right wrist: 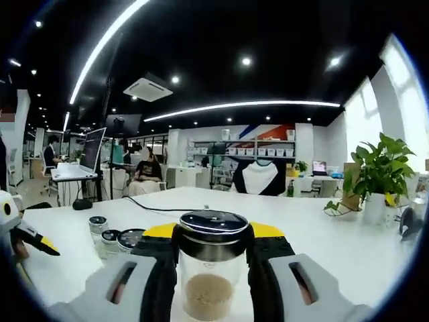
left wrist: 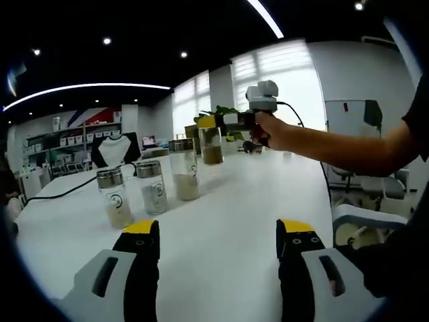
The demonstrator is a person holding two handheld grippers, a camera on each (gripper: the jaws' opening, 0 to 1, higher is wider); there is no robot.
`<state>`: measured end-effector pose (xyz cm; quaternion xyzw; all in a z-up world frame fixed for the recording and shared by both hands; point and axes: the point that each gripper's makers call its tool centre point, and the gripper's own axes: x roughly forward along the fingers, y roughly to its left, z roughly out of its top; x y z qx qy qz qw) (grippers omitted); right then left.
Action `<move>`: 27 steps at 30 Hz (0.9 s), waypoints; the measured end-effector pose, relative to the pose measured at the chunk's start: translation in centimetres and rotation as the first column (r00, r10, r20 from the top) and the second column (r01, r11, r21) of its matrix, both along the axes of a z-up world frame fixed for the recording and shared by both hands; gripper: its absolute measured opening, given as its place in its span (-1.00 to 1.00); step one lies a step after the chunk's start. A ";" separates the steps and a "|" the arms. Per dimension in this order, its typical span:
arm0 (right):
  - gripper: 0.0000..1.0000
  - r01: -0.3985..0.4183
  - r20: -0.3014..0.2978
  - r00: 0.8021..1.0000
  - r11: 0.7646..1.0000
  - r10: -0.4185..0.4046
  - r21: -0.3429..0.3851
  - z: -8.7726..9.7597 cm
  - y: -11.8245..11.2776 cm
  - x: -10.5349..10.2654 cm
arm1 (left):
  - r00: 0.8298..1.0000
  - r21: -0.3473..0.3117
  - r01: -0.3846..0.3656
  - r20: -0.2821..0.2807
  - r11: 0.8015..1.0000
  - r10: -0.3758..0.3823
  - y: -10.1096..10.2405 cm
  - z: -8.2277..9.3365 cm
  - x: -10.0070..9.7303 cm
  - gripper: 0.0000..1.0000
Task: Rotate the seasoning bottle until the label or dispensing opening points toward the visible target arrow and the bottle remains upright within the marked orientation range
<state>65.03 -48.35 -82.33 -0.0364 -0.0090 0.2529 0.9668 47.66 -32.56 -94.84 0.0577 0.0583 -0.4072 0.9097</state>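
I have the bottle [right wrist: 210,272] clamped in my right gripper [right wrist: 209,265]: both jaws press against its clear glass sides just under the dark, shiny metal lid. It sits upright, with a small heap of tan seasoning at the bottom. I cannot make out a label or an opening on the side facing me. From the left gripper view I see that same bottle [left wrist: 211,143] held up off the table [left wrist: 228,201], past the far end of the jar row, with a hand [left wrist: 267,127] gripping the right gripper [left wrist: 231,121].

My left gripper [left wrist: 218,235] hangs low over the table, its jaws spread wide with nothing between them.

Three more jars stand on the table in a slanting row left of the bottle: the nearest one [left wrist: 115,197] and the second [left wrist: 152,187] short with pale powder, the third [left wrist: 184,168] taller. In the right gripper view their lids [right wrist: 110,239] cluster just left of the bottle. A black cable [left wrist: 74,187] runs across the table behind the row. A potted plant [right wrist: 379,176] stands on the table well right of the bottle. People sit at desks in the background beyond the table.
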 end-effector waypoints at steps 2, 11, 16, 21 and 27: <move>-0.26 -0.009 0.005 1.000 1.000 0.009 -0.002 0.2 0.1 -0.8 | 1.000 0.003 0.004 0.020 1.000 -0.004 -0.1 0.1 0.0 0.47; -0.26 -0.087 -0.003 0.996 0.995 0.087 0.041 0.1 1.5 -4.7 | 0.998 -0.052 -0.007 0.062 0.999 0.010 0.1 1.4 0.0 0.18; -0.26 -0.177 -0.001 0.984 0.983 0.177 0.055 0.1 3.6 -7.3 | 0.997 -0.074 -0.049 0.054 0.996 0.053 0.6 1.5 0.3 0.10; -0.26 -0.248 -0.015 0.968 0.967 0.249 0.054 -0.7 5.9 -9.5 | 0.994 -0.052 -0.039 0.103 0.998 0.044 0.7 1.9 0.3 0.01; -0.26 -0.369 -0.014 0.929 0.927 0.370 0.061 -1.1 9.1 -12.7 | 0.993 -0.067 -0.028 0.112 0.997 0.035 0.5 2.3 0.1 0.03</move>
